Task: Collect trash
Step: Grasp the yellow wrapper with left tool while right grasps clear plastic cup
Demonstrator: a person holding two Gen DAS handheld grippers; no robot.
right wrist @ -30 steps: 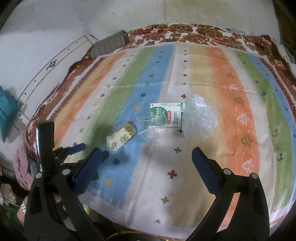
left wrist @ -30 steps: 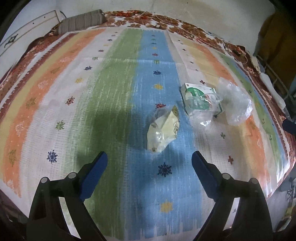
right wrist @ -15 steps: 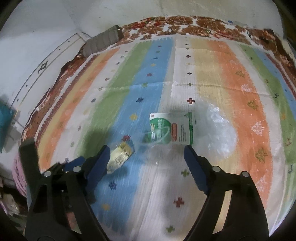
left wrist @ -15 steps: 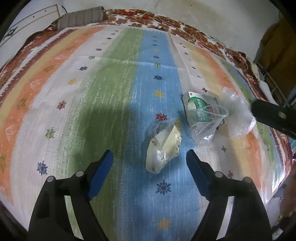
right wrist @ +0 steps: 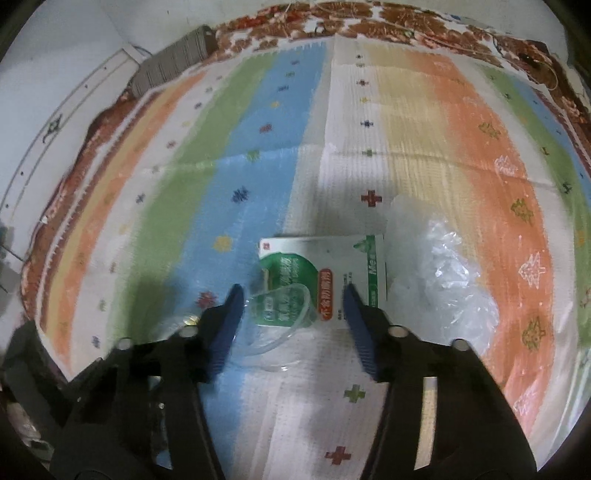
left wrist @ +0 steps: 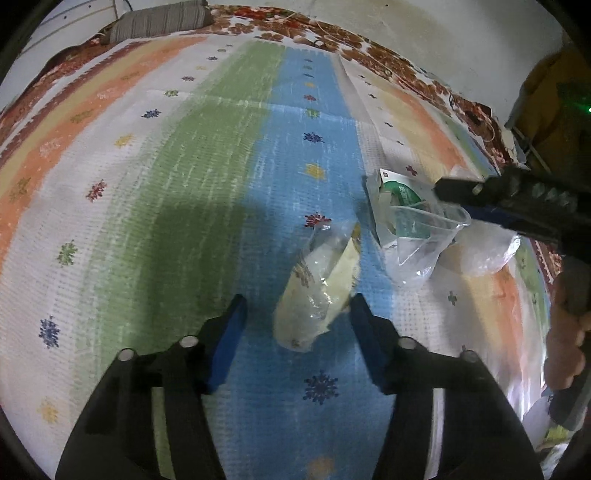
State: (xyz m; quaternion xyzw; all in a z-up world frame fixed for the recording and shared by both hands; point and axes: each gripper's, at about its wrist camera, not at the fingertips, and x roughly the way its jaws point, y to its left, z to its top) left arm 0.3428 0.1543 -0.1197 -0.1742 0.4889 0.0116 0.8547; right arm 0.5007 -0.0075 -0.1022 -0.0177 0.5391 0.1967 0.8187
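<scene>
A crumpled yellow wrapper (left wrist: 317, 288) lies on the striped cloth (left wrist: 184, 184). My left gripper (left wrist: 297, 306) is open, its blue fingers on either side of the wrapper's near end. A clear plastic cup (left wrist: 421, 243) lies on its side against a green and white carton (left wrist: 395, 199), with a crumpled clear bag (left wrist: 487, 251) to the right. My right gripper (right wrist: 293, 299) is open, its fingers on either side of the cup (right wrist: 280, 317) and over the carton (right wrist: 332, 273). The clear bag (right wrist: 443, 273) lies right of it. The right gripper also shows in the left wrist view (left wrist: 517, 203).
The striped cloth (right wrist: 406, 147) covers a bed with a floral sheet (left wrist: 388, 55) at its far edge. A grey striped pillow (left wrist: 159, 20) lies at the far left by the wall. The bed's near edge runs low left in the right wrist view.
Both grippers have moved forward and down. The left one has come around the yellow wrapper. The right one has come over the cup and carton. Both jaws have narrowed.
</scene>
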